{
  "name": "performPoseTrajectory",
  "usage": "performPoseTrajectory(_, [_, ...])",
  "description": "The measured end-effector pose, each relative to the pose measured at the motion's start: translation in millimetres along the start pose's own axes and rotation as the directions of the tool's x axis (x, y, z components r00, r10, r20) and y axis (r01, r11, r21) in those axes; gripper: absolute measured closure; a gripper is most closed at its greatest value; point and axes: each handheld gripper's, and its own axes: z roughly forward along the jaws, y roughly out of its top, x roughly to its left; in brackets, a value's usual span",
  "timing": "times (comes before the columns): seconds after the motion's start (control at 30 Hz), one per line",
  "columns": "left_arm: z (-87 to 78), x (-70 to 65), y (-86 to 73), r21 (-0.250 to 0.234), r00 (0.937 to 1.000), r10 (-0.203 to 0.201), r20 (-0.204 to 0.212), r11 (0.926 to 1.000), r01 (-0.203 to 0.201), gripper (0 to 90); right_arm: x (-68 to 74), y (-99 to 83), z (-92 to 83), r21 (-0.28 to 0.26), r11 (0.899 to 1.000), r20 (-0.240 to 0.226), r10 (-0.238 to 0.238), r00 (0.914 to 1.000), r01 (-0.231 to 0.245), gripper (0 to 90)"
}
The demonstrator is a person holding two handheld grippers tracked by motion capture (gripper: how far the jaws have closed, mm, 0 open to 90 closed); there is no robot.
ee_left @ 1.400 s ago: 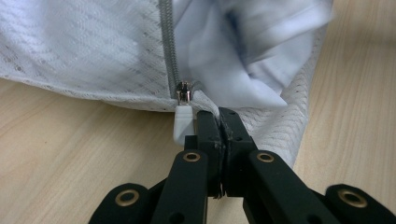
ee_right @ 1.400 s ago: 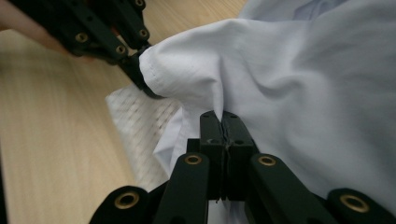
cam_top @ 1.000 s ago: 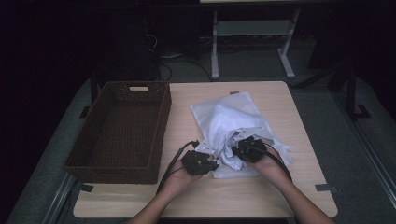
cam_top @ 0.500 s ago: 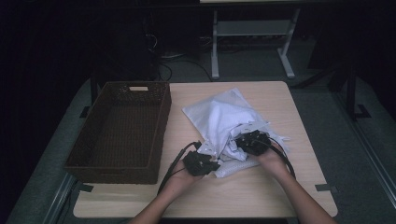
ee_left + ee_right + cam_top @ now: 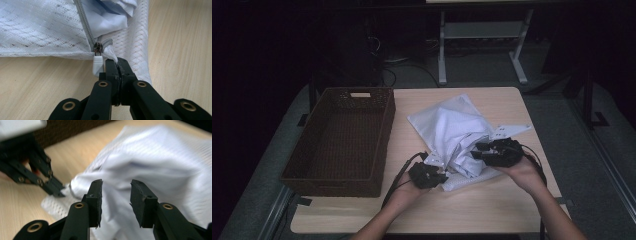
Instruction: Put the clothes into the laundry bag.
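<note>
A white mesh laundry bag [image 5: 447, 122] lies bunched on the wooden table [image 5: 492, 205], with a white garment [image 5: 107, 17] showing at its unzipped mouth. My left gripper [image 5: 438, 175] is shut on the bag's corner [image 5: 112, 53], right beside the grey zipper's white pull [image 5: 97, 65]. My right gripper [image 5: 479, 150] hovers over the bag's near right side. Its jaws have just been opening, and the pads [image 5: 96, 195] stand apart with nothing pinched; the white cloth [image 5: 155, 157] lies behind them. In the right gripper view, the left gripper [image 5: 53, 187] holds the bag's corner at the left.
A dark wicker basket [image 5: 387, 130] with nothing inside sits on the table's left half, close to the bag. Bare tabletop runs along the near edge. Behind the table stand a white metal frame [image 5: 482, 35] and cables on a dark floor.
The right gripper let go of the cloth, opened and rose a little toward the right. The bag's far part got pulled up into a peak. The left gripper stayed put.
</note>
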Motion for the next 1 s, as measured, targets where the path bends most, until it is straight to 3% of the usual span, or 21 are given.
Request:
performPoseTrajectory(0.2, [0.8, 0.6, -0.5, 0.0, 1.0, -0.006, 0.004, 1.0, 0.006, 88.5, -18.1, 14.1, -31.1, -0.061, 0.998, 0.086, 0.016, 0.9961, -0.011, 54.8])
performPoseTrajectory(0.3, [1.2, 0.4, -0.6, 0.001, 1.0, -0.007, 0.004, 1.0, 0.007, 88.5, -27.4, 18.6, -33.1, -0.066, 0.998, 0.088, 0.03, 0.9957, -0.024, 55.6])
performPoseTrajectory(0.4, [1.1, 0.4, -0.5, 0.0, 1.0, -0.008, 0.003, 1.0, 0.008, 88.5, -30.7, 22.2, -25.8, -0.047, 0.999, 0.063, 0.024, 0.9977, -0.021, 65.1])
performPoseTrajectory(0.53, [0.9, 0.8, -0.5, -0.001, 1.0, -0.009, 0.003, 1.0, 0.009, 88.5, -28.6, 23.9, -14.1, -0.017, 1.0, 0.044, -0.003, 0.999, 0.003, 85.1])
performPoseTrajectory(0.77, [0.3, 0.8, 0.0, 0.0, 1.0, -0.003, 0.001, 1.0, 0.003, 88.5, -21.9, 18.8, -1.9, 0.041, 0.999, 0.003, -0.016, 0.9999, 0.016, 87.4])
performPoseTrajectory(1.0, [0.4, 1.1, 0.3, 0.001, 1.0, -0.002, 0.001, 1.0, 0.002, 88.5, -14.4, 6.4, 21.3, 0.123, 0.992, -0.038, -0.023, 0.999, 0.027, 87.5])
